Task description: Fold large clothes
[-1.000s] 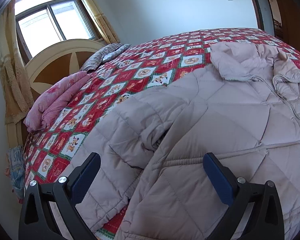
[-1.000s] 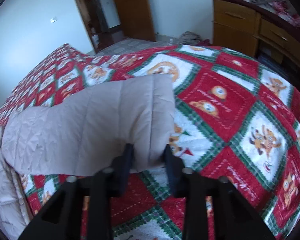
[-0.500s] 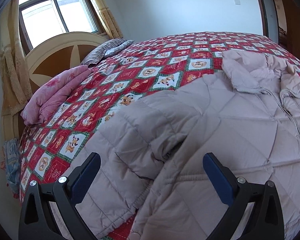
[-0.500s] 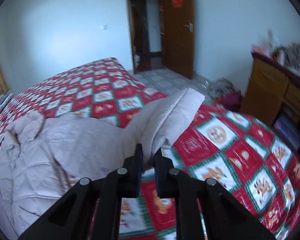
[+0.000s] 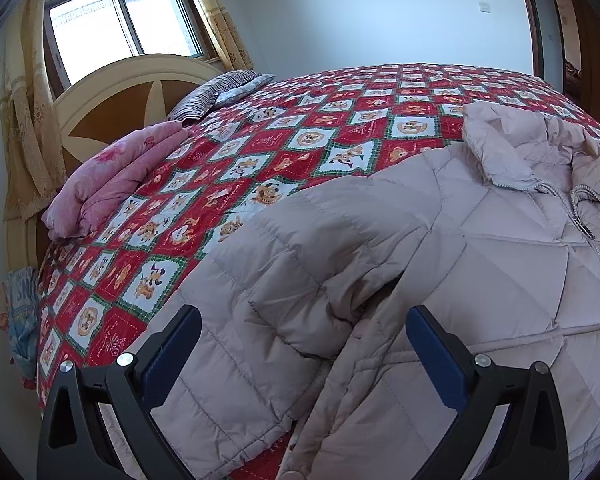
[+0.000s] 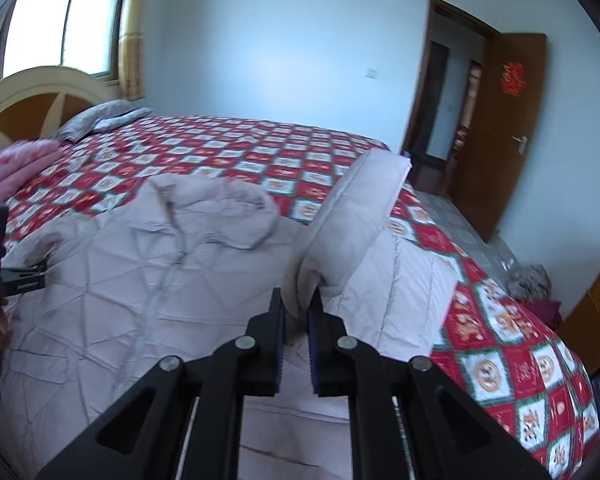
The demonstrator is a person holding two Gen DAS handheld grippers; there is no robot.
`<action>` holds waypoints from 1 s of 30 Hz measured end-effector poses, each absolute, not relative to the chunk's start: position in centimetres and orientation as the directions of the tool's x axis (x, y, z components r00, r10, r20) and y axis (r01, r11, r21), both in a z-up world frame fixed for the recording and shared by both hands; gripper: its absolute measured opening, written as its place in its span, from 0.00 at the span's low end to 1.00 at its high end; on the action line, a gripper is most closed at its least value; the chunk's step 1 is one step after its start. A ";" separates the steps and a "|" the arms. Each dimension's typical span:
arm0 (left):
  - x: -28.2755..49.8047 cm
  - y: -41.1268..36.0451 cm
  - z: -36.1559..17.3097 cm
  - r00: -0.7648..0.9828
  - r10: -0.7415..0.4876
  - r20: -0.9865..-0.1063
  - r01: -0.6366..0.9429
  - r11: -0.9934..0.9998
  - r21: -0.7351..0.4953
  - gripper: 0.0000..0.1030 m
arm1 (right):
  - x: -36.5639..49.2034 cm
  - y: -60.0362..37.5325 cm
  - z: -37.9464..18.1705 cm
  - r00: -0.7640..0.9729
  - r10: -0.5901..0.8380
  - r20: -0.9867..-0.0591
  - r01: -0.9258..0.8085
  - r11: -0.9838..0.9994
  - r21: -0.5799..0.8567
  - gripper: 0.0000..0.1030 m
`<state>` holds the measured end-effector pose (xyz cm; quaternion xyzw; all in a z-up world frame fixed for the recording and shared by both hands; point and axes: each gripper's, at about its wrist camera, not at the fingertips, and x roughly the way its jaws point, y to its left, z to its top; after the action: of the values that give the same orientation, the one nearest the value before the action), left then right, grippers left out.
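1. Jacket: flat on bed, zipper up, collar toward headboard.
2. Right gripper: clamped on sleeve, lifted, body lying to its left.
3. Left gripper: jaws apart, empty, above other sleeve.

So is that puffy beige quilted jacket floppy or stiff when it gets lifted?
Probably floppy: the sleeve pinched in the right gripper bends and droops. Likely light for its bulk, given the puffy beige quilted jacket with its airy padding. Its smooth shell may slip.
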<state>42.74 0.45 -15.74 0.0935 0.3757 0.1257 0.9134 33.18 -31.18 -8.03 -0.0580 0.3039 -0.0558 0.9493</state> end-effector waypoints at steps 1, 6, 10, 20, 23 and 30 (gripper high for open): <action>42.7 0.7 -15.7 0.686 0.300 -0.663 -0.161 0.951 0.263 0.99 | 33.5 -30.3 -8.3 0.810 -0.126 -0.573 0.049 0.988 -0.147 0.12; 42.6 1.5 -15.4 0.687 0.300 -0.661 -0.173 0.952 0.252 0.99 | 34.7 -26.3 -9.8 0.807 -0.064 -0.587 -0.029 0.989 -0.148 0.12; 42.4 1.7 -15.2 0.691 0.299 -0.659 -0.171 0.952 0.253 0.99 | 35.4 -23.9 -11.1 0.793 -0.013 -0.608 -0.072 0.991 -0.115 0.11; 42.0 0.8 -14.6 0.707 0.291 -0.645 -0.149 0.952 0.267 0.99 | 37.4 -19.9 -15.9 0.730 0.096 -0.676 -0.146 0.989 -0.018 0.13; 41.9 0.1 -14.4 0.711 0.286 -0.642 -0.137 0.953 0.272 0.99 | 37.7 -19.4 -16.9 0.701 0.125 -0.702 -0.173 0.985 0.002 0.22; 41.7 -3.2 -13.2 0.736 0.238 -0.634 -0.084 0.961 0.264 0.99 | 34.6 -19.4 -15.9 0.709 0.187 -0.680 -0.255 0.967 0.000 0.67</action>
<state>41.68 -3.21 -13.21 0.1093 0.3528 0.0872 0.9252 34.58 -19.39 -15.88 -0.0467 0.3621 0.1196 0.9233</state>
